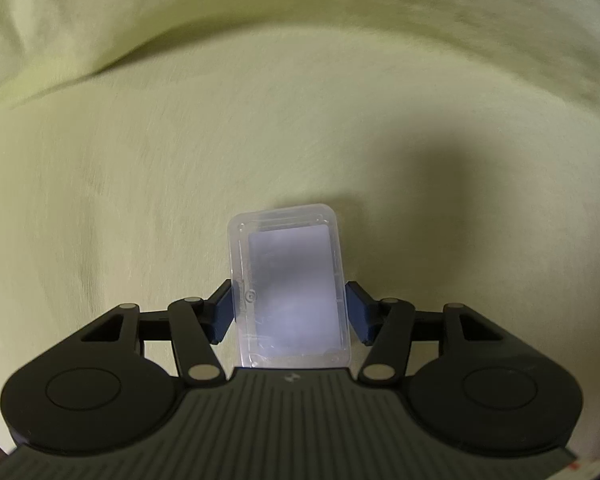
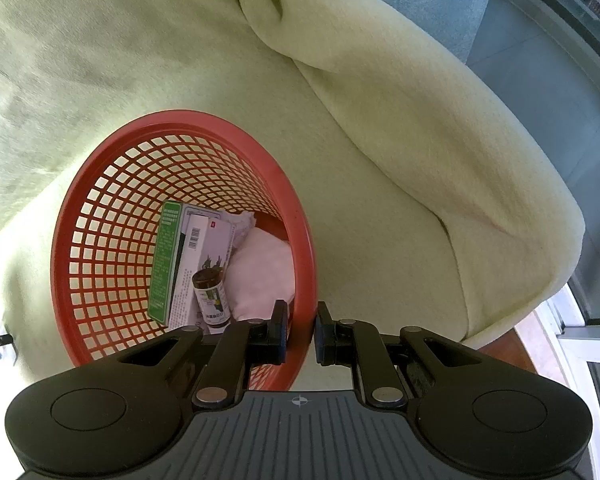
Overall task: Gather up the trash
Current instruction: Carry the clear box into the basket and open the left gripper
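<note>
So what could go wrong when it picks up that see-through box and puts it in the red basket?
The clear plastic box is smooth, and the left gripper has its fingers only on the box's lower sides, so it might slip or tip out.

The right gripper pinches just the thin rim of the red basket. On the soft green cover, the basket could tilt and spill the small brown bottle and boxes.

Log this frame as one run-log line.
left gripper: shut on clear plastic case | right gripper: shut on red basket rim | cloth: yellow-green
</note>
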